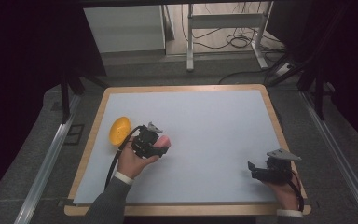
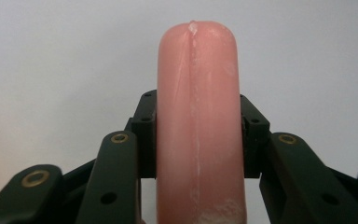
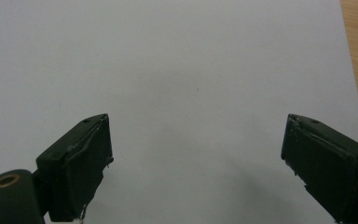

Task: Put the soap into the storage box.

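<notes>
So the left gripper is clamping a pink sausage across its middle, fingers pressing in on both sides, over the left part of the white worktop. The rounded tip is poking out past the fingers. It's looking smooth and a bit waxy (probably a toy one), so I'm guessing light, slightly squishy and slippery; gripping mid-length like this seems the safest spot. A yellow bowl-like thing is sitting just left of it. The right gripper is hanging over the near right, fingers spread wide and holding nothing.
</notes>
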### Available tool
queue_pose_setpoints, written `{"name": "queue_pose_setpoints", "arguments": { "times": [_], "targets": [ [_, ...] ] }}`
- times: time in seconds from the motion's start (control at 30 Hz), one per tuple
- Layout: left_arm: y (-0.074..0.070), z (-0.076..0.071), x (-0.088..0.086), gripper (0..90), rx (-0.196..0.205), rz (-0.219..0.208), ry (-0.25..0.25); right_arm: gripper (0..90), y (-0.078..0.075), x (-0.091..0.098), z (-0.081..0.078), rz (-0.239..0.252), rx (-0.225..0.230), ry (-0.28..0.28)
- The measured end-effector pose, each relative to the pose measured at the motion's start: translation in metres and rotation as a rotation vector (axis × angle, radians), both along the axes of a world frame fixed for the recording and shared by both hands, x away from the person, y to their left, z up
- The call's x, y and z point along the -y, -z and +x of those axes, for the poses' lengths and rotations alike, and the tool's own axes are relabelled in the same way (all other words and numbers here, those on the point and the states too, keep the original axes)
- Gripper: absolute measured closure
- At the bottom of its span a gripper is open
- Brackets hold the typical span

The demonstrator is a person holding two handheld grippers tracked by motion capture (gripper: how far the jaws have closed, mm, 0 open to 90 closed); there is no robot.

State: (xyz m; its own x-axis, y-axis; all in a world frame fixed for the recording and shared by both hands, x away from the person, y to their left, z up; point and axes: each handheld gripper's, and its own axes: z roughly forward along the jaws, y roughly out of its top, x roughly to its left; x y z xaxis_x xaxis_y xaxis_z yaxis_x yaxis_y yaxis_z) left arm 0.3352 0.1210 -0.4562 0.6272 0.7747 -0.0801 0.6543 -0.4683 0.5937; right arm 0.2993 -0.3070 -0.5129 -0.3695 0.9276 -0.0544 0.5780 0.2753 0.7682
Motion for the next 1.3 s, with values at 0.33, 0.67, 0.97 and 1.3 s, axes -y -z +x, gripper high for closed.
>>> {"name": "queue_pose_setpoints", "arguments": {
  "times": [0.33,0.67,0.97,1.3],
  "targets": [
    [-0.006,0.004,-0.009,59.9,0.01,-0.003,-0.026,8.3,0.0,0.0,0.0,-0.001,0.002,0.004],
    [-0.008,0.009,-0.019,59.9,0.008,-0.011,-0.053,8.3,0.0,0.0,0.0,0.0,0.002,0.004],
    [-0.014,0.014,-0.031,59.9,0.021,-0.002,-0.085,8.3,0.0,-0.001,0.0,0.0,0.008,-0.01],
    [-0.025,0.018,-0.049,59.9,0.039,0.008,-0.128,8.3,0.0,0.0,0.0,0.0,0.008,-0.002]
  ]
}}
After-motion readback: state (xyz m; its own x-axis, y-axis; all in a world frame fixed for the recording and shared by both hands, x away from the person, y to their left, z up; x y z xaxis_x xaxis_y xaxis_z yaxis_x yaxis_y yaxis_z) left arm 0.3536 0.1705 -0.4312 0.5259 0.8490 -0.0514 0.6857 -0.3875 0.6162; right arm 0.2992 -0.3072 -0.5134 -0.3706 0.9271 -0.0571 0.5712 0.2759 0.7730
